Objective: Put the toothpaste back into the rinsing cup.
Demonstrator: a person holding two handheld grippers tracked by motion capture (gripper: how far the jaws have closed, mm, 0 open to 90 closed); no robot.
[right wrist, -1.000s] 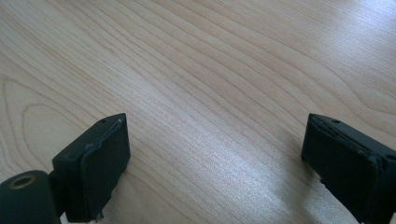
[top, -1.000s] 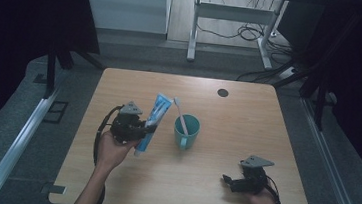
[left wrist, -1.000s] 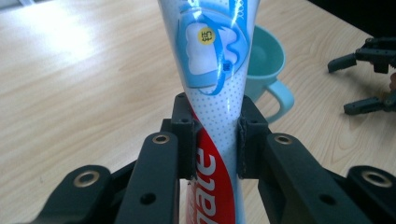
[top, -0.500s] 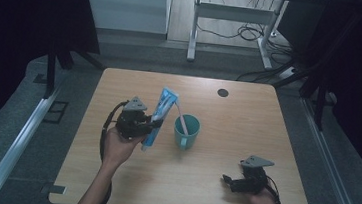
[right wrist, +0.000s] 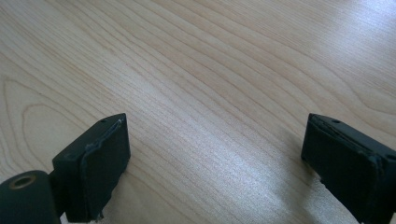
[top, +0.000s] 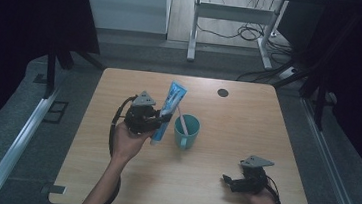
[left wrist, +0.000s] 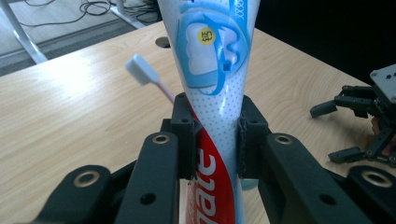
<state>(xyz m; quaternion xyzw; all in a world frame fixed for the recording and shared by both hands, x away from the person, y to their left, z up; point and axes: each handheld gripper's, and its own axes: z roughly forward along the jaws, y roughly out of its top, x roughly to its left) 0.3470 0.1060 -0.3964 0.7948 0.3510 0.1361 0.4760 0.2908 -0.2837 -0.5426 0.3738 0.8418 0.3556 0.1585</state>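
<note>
Open wood all across the far half of the bench [top: 111, 175], a small dark hole [top: 223, 92] its one mark. Mid-bench, the green cup [top: 187, 130] with a toothbrush [top: 181, 118] blocks the way, toothpaste tube [top: 168, 112] just beside it. Right tongs [top: 229, 182] sit over bare wood, near edge.

A light wooden table [top: 126, 177] with visible grain stands on a grey floor [top: 8, 155]. A teal cup [top: 186, 131] sits near the table's middle. A small dark round cap [top: 223, 92] is set into the far right part of the tabletop. The right gripper [top: 229, 180] rests at the near right corner.
</note>
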